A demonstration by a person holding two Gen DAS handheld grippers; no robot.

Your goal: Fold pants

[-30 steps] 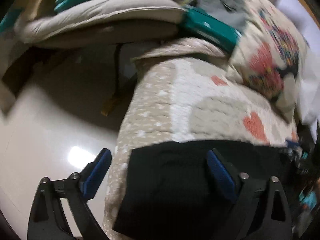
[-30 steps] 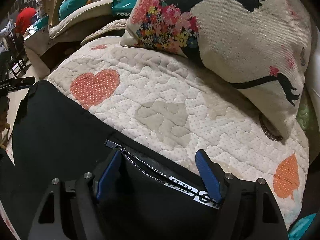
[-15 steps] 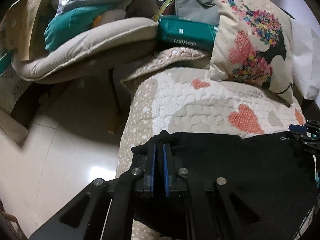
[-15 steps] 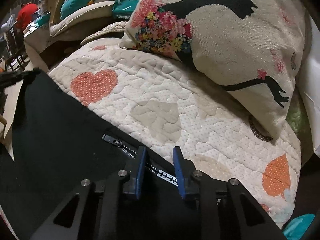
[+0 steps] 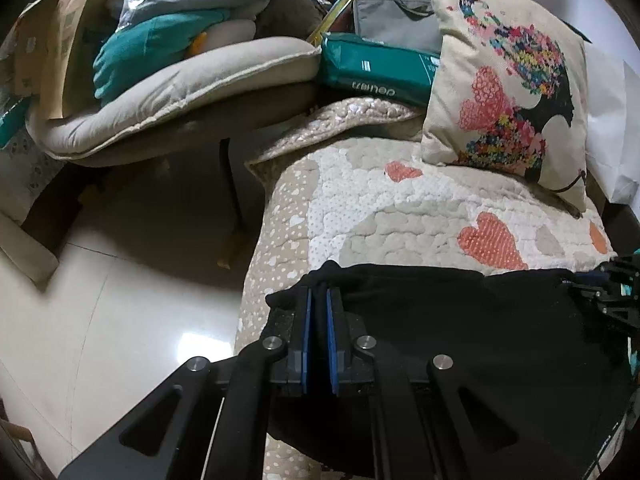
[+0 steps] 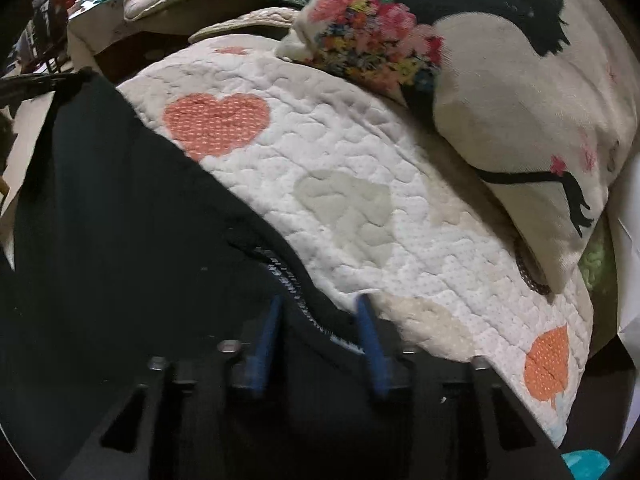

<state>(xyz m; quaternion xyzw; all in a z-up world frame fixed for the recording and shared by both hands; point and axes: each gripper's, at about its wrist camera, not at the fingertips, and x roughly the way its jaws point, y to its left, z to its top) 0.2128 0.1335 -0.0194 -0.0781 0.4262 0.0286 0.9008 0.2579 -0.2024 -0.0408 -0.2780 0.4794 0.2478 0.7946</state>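
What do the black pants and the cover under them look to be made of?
Black pants: soft matte knit, probably cotton jersey or fleece; it bunches limply between the left gripper's pads, no sheen. Cover: quilted, padded cotton-like fabric, with stitched puffy shapes and dotted heart patches.

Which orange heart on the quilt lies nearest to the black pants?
The large orange heart just above the pants edge; the smaller heart sits farther up, near the pillow.
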